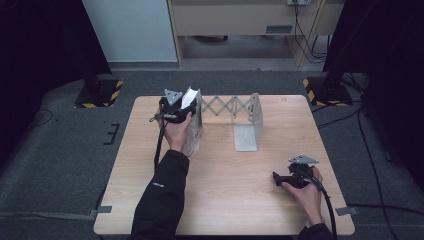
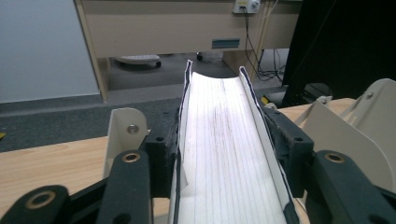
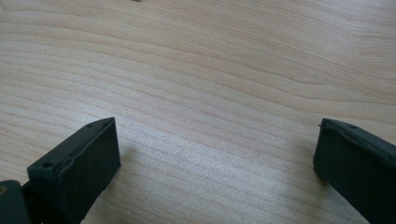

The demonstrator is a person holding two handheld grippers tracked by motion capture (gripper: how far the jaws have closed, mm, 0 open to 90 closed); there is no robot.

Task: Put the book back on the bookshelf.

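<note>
While its black jaws press on the dark covers from both sides, the left gripper [image 2: 223,163] holds a book [image 2: 224,154], its pale lined page edges curving up between them. In the high view the book [image 1: 188,97] sits at the left end plate of a grey metal expandable rack [image 1: 246,130] with a scissor lattice, on the light wood-grain table [image 1: 235,200]. The right gripper [image 1: 278,178] rests near the table's right front, jaws wide apart over bare wood.
</note>
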